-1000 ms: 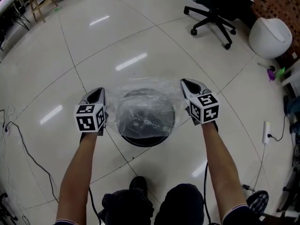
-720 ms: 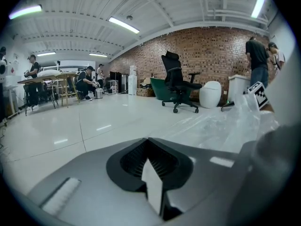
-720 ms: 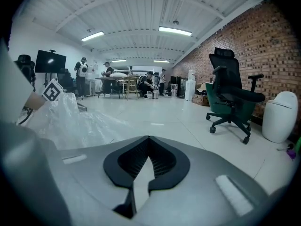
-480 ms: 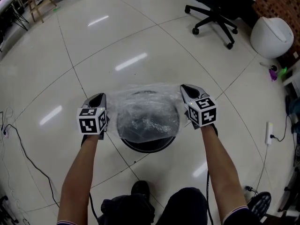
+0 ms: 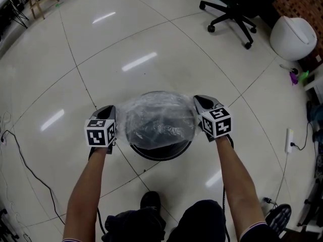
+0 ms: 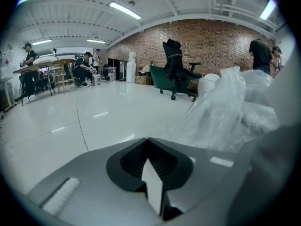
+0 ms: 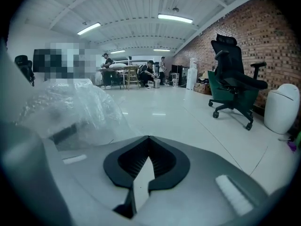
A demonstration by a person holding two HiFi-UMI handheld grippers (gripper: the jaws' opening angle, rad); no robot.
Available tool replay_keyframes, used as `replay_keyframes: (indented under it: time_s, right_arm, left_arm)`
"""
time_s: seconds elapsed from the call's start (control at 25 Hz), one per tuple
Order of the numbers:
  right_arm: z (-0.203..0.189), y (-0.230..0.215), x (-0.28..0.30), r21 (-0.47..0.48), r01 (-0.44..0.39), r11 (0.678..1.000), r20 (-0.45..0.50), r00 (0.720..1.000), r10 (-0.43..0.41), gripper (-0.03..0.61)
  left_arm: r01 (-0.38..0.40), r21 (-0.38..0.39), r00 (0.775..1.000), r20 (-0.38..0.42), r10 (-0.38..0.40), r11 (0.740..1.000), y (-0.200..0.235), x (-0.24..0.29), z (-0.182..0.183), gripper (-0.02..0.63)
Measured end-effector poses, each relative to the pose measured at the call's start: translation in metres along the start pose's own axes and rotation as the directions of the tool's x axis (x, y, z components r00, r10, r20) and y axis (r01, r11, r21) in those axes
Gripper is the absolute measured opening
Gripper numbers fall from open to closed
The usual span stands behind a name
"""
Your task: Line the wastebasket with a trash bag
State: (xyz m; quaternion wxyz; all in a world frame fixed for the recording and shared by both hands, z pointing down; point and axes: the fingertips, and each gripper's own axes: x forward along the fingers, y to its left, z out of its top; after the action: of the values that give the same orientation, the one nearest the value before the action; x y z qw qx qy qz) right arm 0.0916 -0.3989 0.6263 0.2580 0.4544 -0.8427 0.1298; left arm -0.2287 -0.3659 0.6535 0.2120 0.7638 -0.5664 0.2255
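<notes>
A round black wastebasket (image 5: 160, 155) stands on the tiled floor in front of me in the head view. A clear trash bag (image 5: 159, 120) is stretched over its mouth between my two grippers. My left gripper (image 5: 104, 108) sits at the basket's left rim and my right gripper (image 5: 202, 100) at its right rim. Each is shut on an edge of the bag. In the left gripper view the jaws (image 6: 148, 139) meet and the bag (image 6: 225, 112) billows at the right. The right gripper (image 7: 149, 138) also shows its jaws together, and there the bag (image 7: 70, 112) lies at the left.
A black office chair (image 5: 232, 9) and a white lidded bin (image 5: 291, 38) stand at the far right. A cable (image 5: 25, 155) runs over the floor at the left, a power strip (image 5: 287, 141) lies at the right. My shoe (image 5: 150, 200) is just behind the basket.
Both grippers have sunk together with the bag. The bag, which hung above the basket, now sits lower and spreads over its mouth.
</notes>
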Motion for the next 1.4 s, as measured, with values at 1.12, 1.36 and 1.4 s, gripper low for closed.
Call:
replay_keyframes:
  time_s: [1.12,1.36,1.4]
  right_arm:
    - [-0.013,0.007,-0.039,0.07,-0.007,0.997,0.05,0.999,0.003,0.066]
    - [0.01,0.001,-0.065,0.071,0.01,0.997,0.1,0.995,-0.017,0.065]
    - [0.015,0.002,-0.068,0.07,0.01,0.998,0.109,0.994,-0.017,0.066]
  left_arm:
    - [0.012,0.002,0.998,0.057,-0.012,1.0,-0.02,-0.049,-0.01,0.077]
    - [-0.005,0.006,0.996,0.094,0.004,1.0,-0.017,-0.073,0.01,0.087]
    - [-0.005,0.008,0.995,0.102,0.004,1.0,-0.017,-0.076,0.016,0.087]
